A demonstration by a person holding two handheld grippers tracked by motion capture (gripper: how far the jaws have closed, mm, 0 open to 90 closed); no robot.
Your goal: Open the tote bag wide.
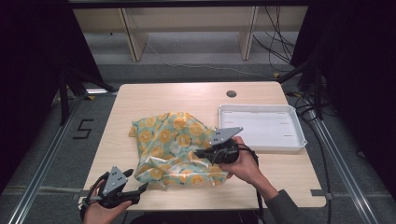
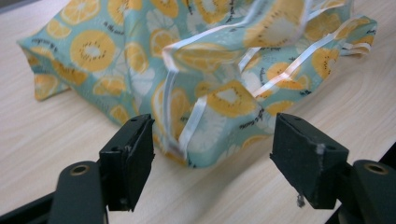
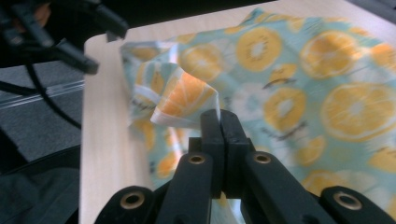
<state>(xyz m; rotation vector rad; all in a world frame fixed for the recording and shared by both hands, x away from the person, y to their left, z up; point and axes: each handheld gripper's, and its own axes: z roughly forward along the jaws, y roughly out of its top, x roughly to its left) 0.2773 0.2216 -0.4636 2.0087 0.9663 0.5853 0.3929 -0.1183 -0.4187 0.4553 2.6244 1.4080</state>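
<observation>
Between the wide-open fingers (image 2: 306,158) of the left gripper (image 2: 212,163): a folded, white-piped corner of the fruit-print cloth (image 2: 140,60), not yet touched. Across on the other side, right gripper (image 3: 219,133) pinched tight on a raised fold of that same cloth, fingers (image 3: 211,135) pressed together with no gap. Rest of the fabric lying crumpled on the counter (image 1: 154,95), just left of the white tray (image 1: 299,140).

For the next bit, probably best to:
- ease the left one forward until the piped edge sits deep between the pads, not just at the tips
- go for a single layer if possible, looks doubled over there
- keep the right pinch firm and low
- close before lifting, otherwise risk of slipping out
</observation>
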